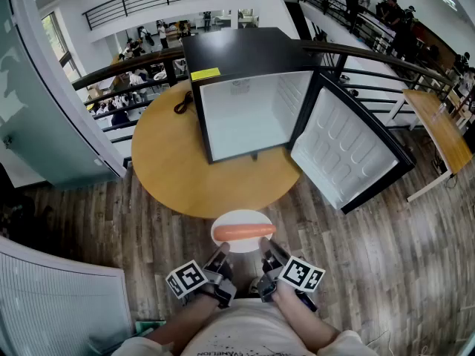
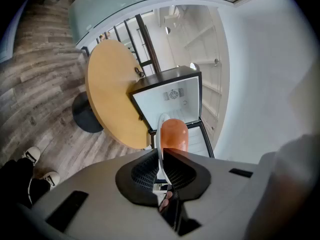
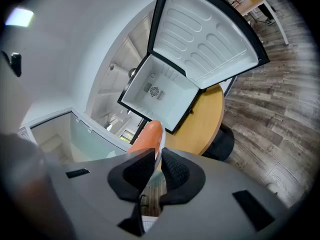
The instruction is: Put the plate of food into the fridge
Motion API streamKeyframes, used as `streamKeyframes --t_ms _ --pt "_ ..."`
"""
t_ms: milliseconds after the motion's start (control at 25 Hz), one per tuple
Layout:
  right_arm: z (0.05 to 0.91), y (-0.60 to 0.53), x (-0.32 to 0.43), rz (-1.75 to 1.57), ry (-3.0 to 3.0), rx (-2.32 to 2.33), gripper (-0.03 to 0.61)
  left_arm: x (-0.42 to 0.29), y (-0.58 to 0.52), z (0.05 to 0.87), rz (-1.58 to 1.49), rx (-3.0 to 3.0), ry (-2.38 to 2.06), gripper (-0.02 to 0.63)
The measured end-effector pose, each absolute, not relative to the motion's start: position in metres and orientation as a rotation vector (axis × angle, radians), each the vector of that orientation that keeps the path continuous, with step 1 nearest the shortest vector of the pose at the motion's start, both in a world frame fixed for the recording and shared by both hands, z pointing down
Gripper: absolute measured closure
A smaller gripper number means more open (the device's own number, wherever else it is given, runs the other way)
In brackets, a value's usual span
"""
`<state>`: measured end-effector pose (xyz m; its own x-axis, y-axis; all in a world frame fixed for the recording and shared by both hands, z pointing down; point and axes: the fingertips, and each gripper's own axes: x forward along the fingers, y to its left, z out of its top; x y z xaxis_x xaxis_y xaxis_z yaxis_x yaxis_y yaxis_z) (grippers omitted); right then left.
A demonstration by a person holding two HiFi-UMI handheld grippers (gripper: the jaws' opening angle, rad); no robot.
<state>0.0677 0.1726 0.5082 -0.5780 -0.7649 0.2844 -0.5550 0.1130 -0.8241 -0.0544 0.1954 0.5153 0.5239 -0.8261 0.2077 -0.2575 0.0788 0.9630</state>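
A white plate [image 1: 243, 242] carrying an orange sausage [image 1: 243, 231] hangs level in front of me, just short of the round table. My left gripper [image 1: 220, 256] is shut on the plate's left rim and my right gripper [image 1: 267, 254] is shut on its right rim. In the left gripper view the plate edge [image 2: 161, 134] and sausage [image 2: 173, 134] stick out past the jaws; the right gripper view shows the same sausage [image 3: 147, 136]. The black mini fridge [image 1: 245, 54] stands on the table with its door [image 1: 345, 150] swung open to the right and its white inside [image 1: 245, 113] bare.
The fridge sits on a round wooden table [image 1: 171, 169] on a dark pedestal [image 2: 85, 114]. A black cable [image 1: 183, 102] lies on the table left of the fridge. Behind is a railing [image 1: 126, 69] over a lower floor with people. A wooden desk [image 1: 441, 128] stands at right.
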Motion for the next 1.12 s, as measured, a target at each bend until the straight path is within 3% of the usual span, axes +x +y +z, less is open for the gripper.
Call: streamKeyframes --t_ms 1120 --pt "0.519 0.173 0.073 -1.501 2.126 -1.320 0.522 -0.049 0.195 0.526 -0.534 1.447 -0.960 0.569"
